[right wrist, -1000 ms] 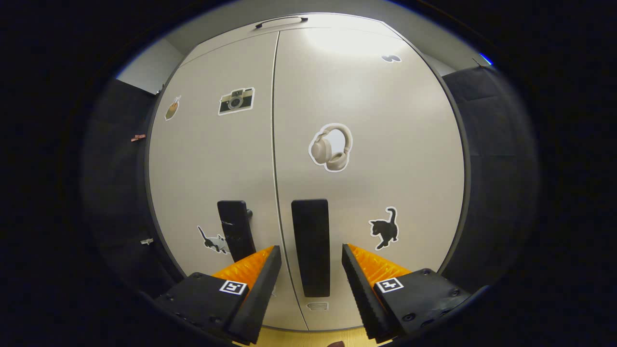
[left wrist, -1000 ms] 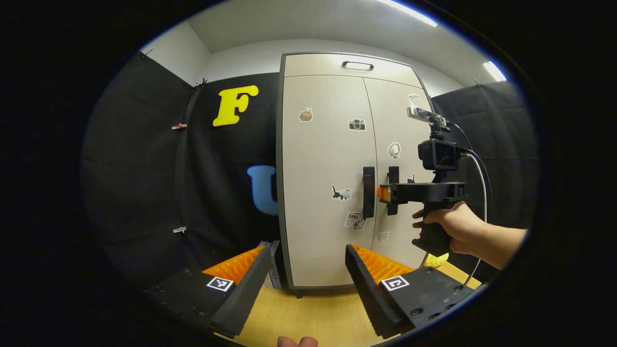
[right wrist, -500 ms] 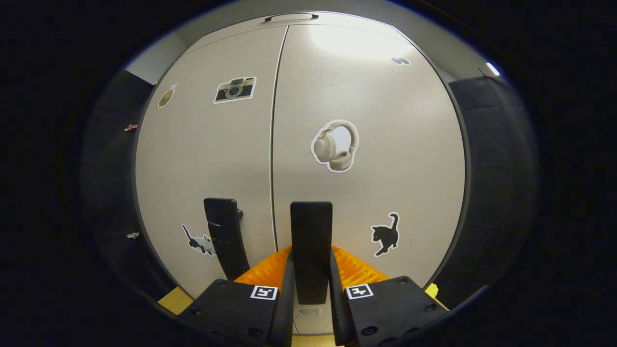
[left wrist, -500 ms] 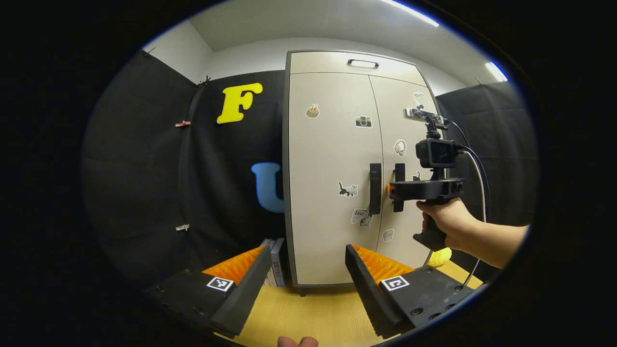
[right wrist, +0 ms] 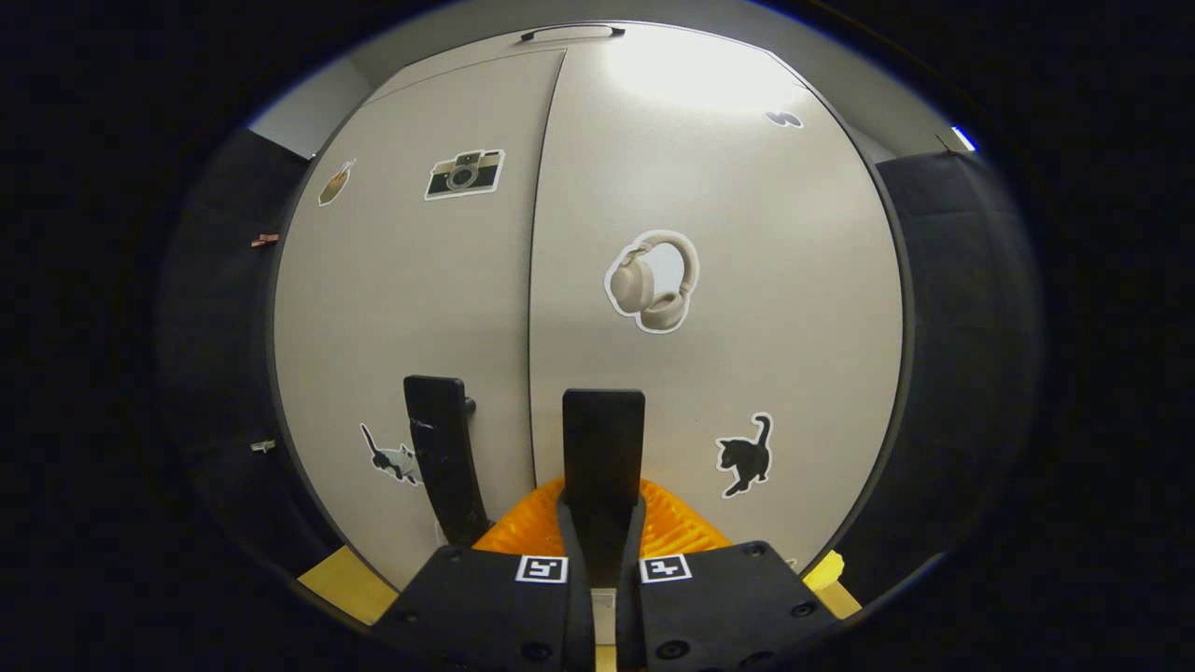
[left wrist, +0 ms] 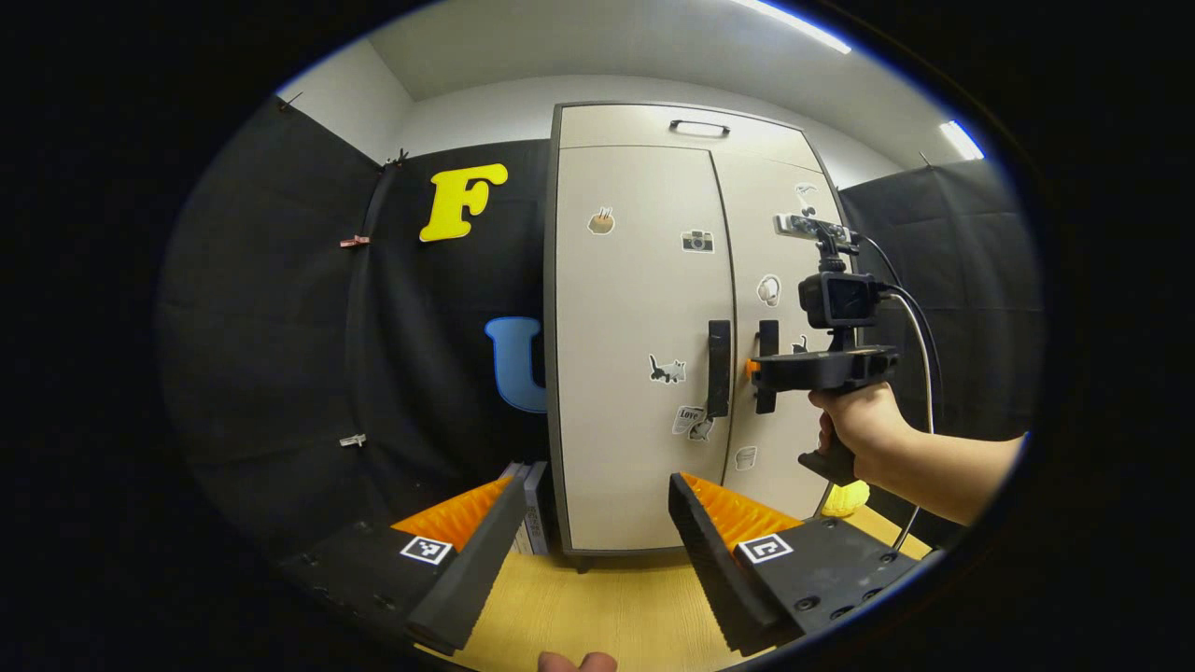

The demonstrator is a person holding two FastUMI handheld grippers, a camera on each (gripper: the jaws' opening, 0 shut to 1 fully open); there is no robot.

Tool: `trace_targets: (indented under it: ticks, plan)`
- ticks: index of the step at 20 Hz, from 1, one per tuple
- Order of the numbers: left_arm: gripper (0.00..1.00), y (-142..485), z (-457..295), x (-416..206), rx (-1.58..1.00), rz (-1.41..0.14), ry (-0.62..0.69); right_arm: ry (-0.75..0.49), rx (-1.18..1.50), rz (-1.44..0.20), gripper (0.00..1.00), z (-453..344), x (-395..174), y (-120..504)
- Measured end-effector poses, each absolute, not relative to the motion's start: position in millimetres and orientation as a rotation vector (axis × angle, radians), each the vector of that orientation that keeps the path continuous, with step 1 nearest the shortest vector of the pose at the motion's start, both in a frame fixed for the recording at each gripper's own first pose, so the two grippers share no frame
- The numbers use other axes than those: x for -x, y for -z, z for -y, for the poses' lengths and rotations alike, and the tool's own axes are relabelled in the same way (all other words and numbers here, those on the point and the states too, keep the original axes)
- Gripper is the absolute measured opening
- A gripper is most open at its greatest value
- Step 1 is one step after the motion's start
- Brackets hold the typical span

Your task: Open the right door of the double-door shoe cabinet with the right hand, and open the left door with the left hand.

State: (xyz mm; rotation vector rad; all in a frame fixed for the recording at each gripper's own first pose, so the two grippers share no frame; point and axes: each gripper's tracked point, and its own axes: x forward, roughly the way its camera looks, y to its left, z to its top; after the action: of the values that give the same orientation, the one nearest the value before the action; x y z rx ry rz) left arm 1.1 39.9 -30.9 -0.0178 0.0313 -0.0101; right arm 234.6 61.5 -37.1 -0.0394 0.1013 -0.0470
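left handle (right wrist: 446, 467) beside right handle (right wrist: 602, 448)

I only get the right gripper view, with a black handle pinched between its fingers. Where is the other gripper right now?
Observer: The left gripper hangs well back from the tall beige double-door cabinet, open, gripping nothing.
Operator: What is it aimed at?
Observer: Roughly the left door, whose black bar handle is untouched.
Operator: Anything beside the cabinet?
Observer: A few upright books stand against its left side, on the wooden surface.
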Motion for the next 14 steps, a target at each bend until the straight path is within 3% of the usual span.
trace_targets:
  ticks: [14]
  plan:
    - [0.95, 31.9, -36.9, 18.0, 0.023, -0.036, -0.018, -0.009, -0.002, -0.082, 0.13, -51.0, -210.8, 29.9]
